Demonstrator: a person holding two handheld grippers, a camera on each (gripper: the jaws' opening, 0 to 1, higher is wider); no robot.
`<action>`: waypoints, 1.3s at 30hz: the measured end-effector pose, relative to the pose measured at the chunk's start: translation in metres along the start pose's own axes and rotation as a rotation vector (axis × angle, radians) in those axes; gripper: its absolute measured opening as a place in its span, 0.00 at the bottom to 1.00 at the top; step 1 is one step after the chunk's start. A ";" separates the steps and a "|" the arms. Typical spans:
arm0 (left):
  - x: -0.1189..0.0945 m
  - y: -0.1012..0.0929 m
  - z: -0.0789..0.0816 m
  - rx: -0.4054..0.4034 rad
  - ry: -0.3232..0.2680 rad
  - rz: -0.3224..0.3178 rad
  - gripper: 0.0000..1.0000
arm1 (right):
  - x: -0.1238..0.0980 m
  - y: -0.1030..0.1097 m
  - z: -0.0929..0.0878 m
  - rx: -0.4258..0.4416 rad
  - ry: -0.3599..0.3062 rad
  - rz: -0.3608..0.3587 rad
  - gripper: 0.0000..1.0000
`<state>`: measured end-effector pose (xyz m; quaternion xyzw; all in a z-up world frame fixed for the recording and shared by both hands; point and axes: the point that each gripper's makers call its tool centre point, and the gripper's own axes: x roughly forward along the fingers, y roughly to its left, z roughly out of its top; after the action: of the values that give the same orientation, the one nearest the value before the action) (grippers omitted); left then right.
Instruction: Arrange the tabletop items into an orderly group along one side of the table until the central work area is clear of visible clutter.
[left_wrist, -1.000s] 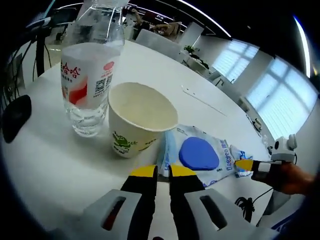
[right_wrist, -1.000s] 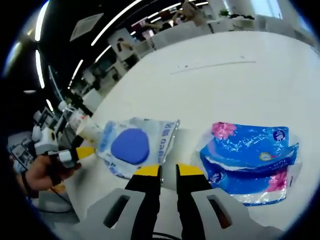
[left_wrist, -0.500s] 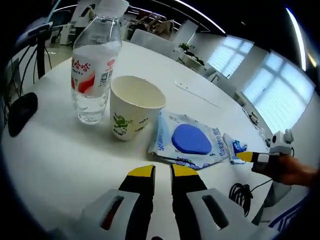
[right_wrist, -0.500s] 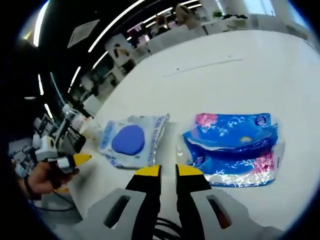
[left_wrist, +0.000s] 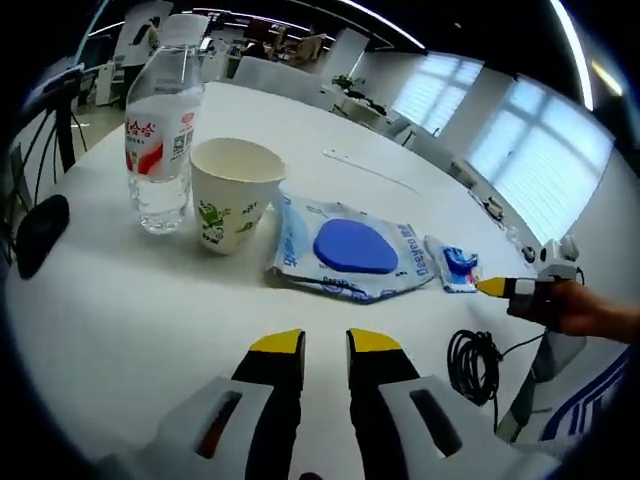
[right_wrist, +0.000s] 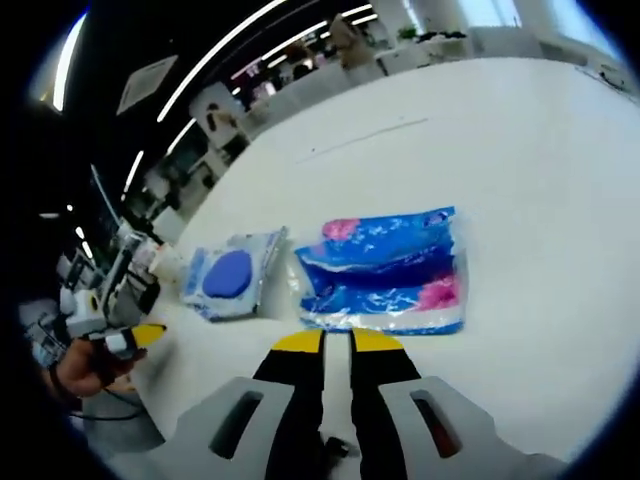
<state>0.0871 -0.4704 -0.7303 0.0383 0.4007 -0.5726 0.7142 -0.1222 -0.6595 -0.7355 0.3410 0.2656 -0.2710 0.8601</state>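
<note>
1. Left gripper (left_wrist: 325, 342) hangs low over the near edge of the table (left_wrist: 130, 310), jaws nearly together with a thin gap and nothing between them.
2. Ahead of it I see a line forming: water bottle (left_wrist: 158, 130), then paper cup (left_wrist: 232, 195) just beside it, then the wipes pack (left_wrist: 350, 252) with the blue oval lid, lying flat close by the cup.
3. A black mouse (left_wrist: 40, 232) lies apart at the table's left edge; a coiled black cable (left_wrist: 478, 365) sits at the near right edge.
4. Right gripper (right_wrist: 337, 342) has its jaws pressed shut, empty, pointing at the blue tissue pack (right_wrist: 385, 272).
5. That tissue pack lies flat next to the wipes pack, a small gap between them, both near my edge of the table.
6. I read the row as deliberate: everything pulled to one side so the wide white middle stays free.
7. My guess is the mouse and cable are the leftovers; the cable, being floppy, could snag or trail when I lift it.
</note>
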 end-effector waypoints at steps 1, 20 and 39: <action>-0.001 -0.004 -0.002 0.014 0.003 -0.007 0.15 | -0.004 -0.005 0.000 0.006 -0.006 -0.008 0.06; -0.020 -0.039 -0.026 0.213 0.077 -0.090 0.25 | -0.025 -0.052 0.003 0.035 -0.034 -0.124 0.12; -0.036 -0.054 -0.038 0.281 0.095 -0.119 0.29 | -0.005 -0.068 0.024 0.011 -0.012 -0.151 0.15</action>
<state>0.0203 -0.4413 -0.7118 0.1412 0.3516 -0.6617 0.6469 -0.1634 -0.7172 -0.7471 0.3229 0.2841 -0.3386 0.8369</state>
